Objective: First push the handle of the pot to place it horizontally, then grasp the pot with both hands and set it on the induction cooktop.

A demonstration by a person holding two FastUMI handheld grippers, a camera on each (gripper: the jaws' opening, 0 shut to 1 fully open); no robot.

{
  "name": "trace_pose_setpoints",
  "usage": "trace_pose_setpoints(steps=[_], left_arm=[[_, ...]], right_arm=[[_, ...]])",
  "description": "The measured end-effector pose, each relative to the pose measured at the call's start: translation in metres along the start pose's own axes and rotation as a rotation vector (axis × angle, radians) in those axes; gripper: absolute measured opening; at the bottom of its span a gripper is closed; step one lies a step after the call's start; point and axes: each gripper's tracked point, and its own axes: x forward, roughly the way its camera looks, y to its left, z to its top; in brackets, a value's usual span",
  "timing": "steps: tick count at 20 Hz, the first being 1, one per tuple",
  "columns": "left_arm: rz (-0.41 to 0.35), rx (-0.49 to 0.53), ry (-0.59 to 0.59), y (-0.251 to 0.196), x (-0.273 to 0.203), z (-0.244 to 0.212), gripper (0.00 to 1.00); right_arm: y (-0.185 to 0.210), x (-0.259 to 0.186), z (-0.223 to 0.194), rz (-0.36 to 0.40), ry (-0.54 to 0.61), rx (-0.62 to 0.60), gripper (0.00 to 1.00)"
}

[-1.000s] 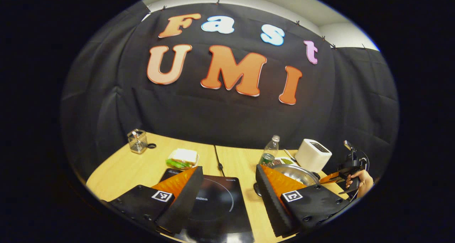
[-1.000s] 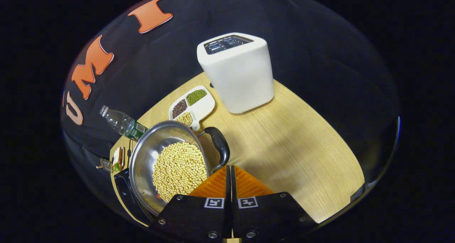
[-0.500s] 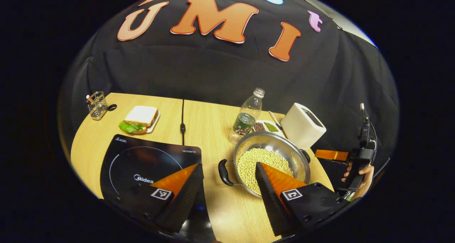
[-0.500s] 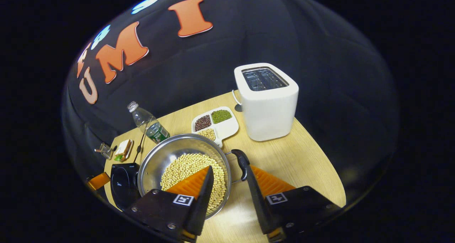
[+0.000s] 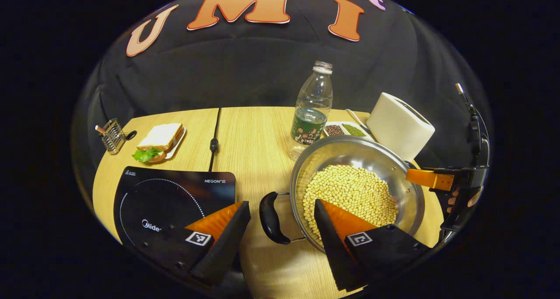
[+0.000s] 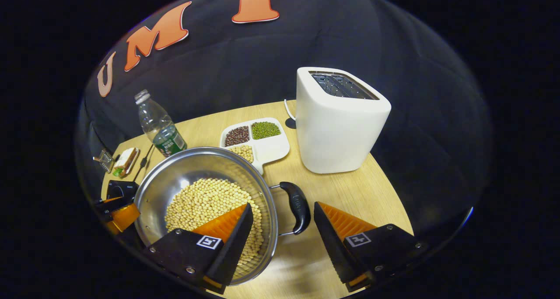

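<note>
Both claws have dropped closer since half a second ago. The left claw (image 5: 280, 220) and right claw (image 6: 282, 222) gape apart, each straddling a handle (image 5: 270, 217) of the bean-filled pot (image 6: 192, 172), apparently ready to clamp for lifting to the cooktop (image 5: 166, 198).

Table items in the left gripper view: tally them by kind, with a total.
Pot: 1
Induction cooktop: 1
Bottle: 1
Toaster: 1
Sandwich plate: 1
Divided bean dish: 1
Wire holder: 1
Total: 7

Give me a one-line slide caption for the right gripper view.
Open right gripper straddles the handle of a pot of beans, toaster behind.
</note>
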Motion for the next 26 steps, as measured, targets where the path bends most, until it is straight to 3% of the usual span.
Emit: trace_pose_setpoints(steps=[5, 12, 19, 21, 22, 26], left_arm=[[0.061, 0.033, -0.001, -0.002, 0.028, -0.008, 0.95], [0.112, 0.070, -0.020, -0.001, 0.053, -0.015, 0.88], [0.133, 0.046, -0.068, 0.003, 0.062, -0.007, 0.80], [0.138, 0.050, -0.087, 0.003, 0.063, -0.004, 0.78], [0.138, 0.056, -0.093, 0.003, 0.063, -0.003, 0.78], [0.136, 0.063, -0.115, 0.005, 0.063, 0.003, 0.80]], right_arm=[[-0.003, 0.019, -0.009, -0.026, 0.028, -0.040, 0.87], [0.004, 0.031, -0.009, -0.014, 0.023, -0.080, 0.74], [0.005, 0.027, -0.013, -0.012, 0.024, -0.114, 0.69], [0.005, 0.024, -0.013, -0.025, 0.017, -0.106, 0.63], [0.004, 0.021, -0.014, -0.029, 0.018, -0.100, 0.65], [0.004, 0.011, -0.015, -0.024, -0.003, -0.107, 0.61]])
